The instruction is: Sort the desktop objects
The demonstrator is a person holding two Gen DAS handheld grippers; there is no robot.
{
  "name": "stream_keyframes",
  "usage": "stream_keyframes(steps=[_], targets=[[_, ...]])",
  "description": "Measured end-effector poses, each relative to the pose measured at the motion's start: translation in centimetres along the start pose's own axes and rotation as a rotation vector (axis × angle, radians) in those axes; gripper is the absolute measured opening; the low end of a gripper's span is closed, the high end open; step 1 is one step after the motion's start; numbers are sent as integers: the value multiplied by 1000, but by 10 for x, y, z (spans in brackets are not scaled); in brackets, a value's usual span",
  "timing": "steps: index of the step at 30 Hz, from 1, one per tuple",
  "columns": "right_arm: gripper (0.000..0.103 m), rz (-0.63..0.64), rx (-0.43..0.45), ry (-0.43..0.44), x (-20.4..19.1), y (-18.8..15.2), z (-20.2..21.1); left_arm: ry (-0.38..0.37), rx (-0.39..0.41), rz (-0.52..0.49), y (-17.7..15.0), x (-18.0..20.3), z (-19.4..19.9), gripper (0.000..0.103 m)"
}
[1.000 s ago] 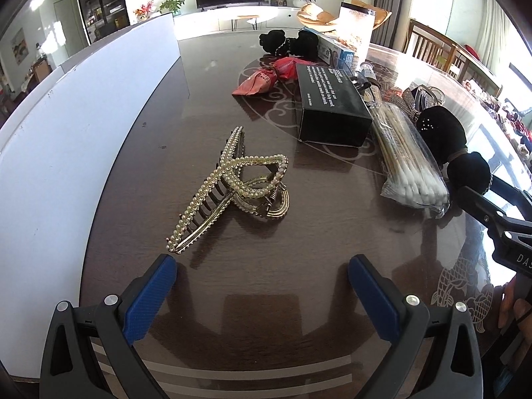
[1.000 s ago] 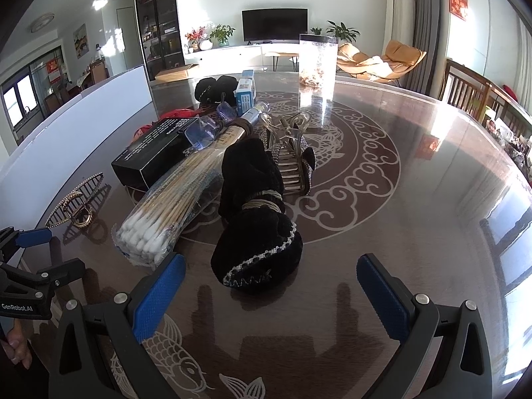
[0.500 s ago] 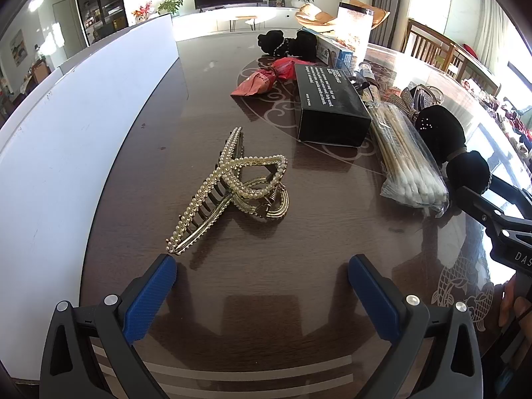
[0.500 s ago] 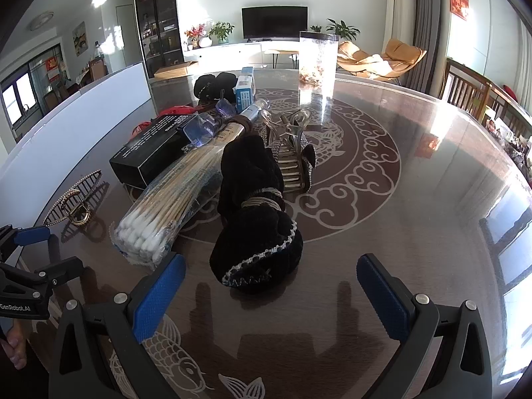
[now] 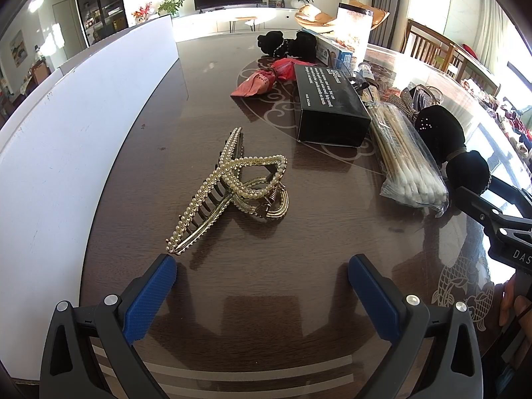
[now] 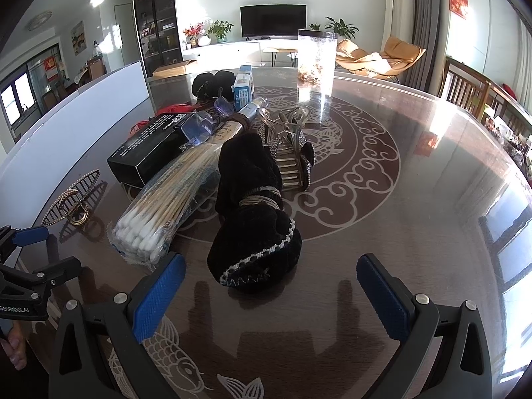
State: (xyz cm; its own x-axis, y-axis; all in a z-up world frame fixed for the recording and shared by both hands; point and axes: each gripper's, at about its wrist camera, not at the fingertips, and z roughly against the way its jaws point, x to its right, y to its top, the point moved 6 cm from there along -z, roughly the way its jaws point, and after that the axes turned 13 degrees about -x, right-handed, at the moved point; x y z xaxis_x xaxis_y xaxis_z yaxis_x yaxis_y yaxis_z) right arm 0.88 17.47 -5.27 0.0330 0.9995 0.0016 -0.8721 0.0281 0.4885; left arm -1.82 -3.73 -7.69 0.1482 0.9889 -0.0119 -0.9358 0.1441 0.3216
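Note:
A pearl-studded gold hair claw [image 5: 229, 188] lies on the dark table just ahead of my open, empty left gripper [image 5: 262, 266]; it also shows in the right wrist view [image 6: 71, 199]. A black velvet hair bow [image 6: 254, 212] lies just ahead of my open, empty right gripper [image 6: 271, 266]; it also shows in the left wrist view [image 5: 445, 136]. A bag of cotton swabs [image 6: 173, 196] lies left of the bow. A black box [image 5: 327, 103] and a rhinestone hair claw [image 6: 291, 156] lie behind.
A white board [image 5: 66, 133] runs along the table's left edge. Farther back are a red packet [image 5: 266, 78], another black hair piece [image 5: 286, 43], a blue-white carton [image 6: 242, 88] and a tall clear jar [image 6: 316, 60]. Chairs stand at the right.
Both grippers have barely moved; the views shift very slightly. Nothing was taken hold of or let go.

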Motion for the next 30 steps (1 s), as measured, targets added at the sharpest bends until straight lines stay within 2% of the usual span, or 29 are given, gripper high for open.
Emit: stream_keyframes(steps=[30], targets=[[103,-4,-8,-2,-1,0,-2,-2,1,-4,0,-1,0,103]])
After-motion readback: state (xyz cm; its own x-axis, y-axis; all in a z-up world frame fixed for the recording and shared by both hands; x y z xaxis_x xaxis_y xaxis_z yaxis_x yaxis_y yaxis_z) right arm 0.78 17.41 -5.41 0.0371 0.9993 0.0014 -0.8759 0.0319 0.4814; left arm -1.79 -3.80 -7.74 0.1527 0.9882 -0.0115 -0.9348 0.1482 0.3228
